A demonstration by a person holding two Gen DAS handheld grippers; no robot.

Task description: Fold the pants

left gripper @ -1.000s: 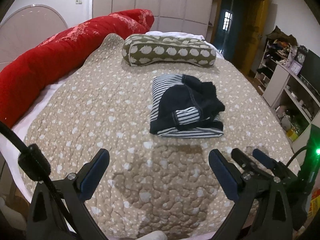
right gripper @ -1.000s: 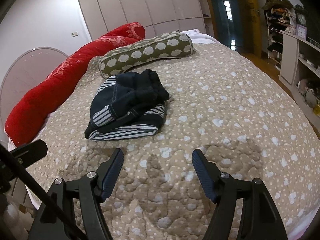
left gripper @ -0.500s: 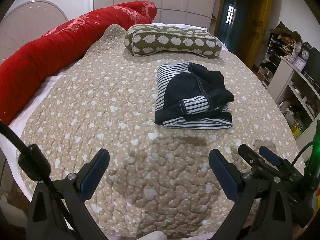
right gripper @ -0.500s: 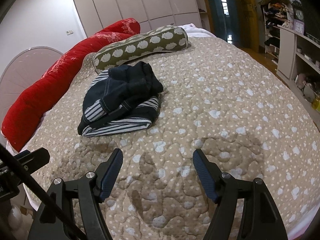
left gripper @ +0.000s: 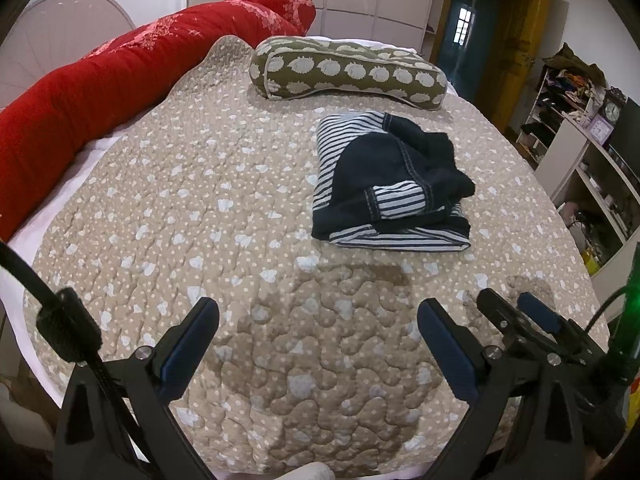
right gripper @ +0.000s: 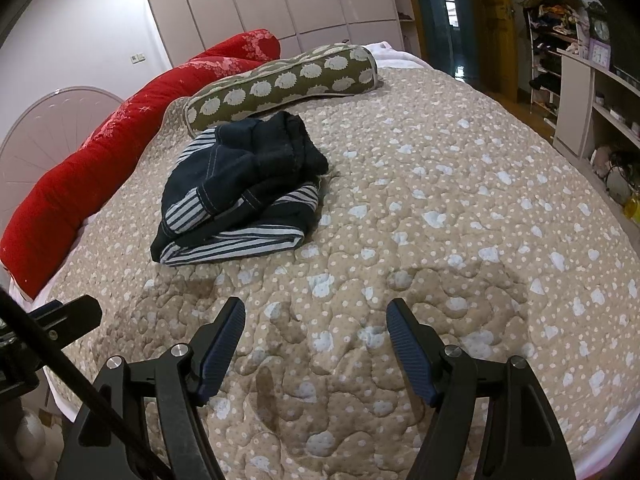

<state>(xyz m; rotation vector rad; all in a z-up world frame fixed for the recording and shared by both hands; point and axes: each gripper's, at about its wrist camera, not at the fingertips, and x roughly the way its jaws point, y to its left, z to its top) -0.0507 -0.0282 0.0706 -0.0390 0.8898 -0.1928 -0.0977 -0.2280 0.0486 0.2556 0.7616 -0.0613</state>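
Pants (left gripper: 390, 184) lie bundled on the bed's quilt (left gripper: 208, 208), near the bolster (left gripper: 348, 74). Left tool (left gripper: 318, 334) and right tool (right gripper: 316, 330) both gape wide, holding nothing, well short of them.

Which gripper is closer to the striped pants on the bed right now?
Neither clearly. The left gripper hovers open, short of the pants, which lie ahead to its right. The right gripper, also open, sees them ahead-left.

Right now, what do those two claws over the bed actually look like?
Both look alike. The left claw has a black angular frame, silver screws and two dark blue fingers; a black cable crosses its left side. The right claw has the same frame, and ridged blue pads.
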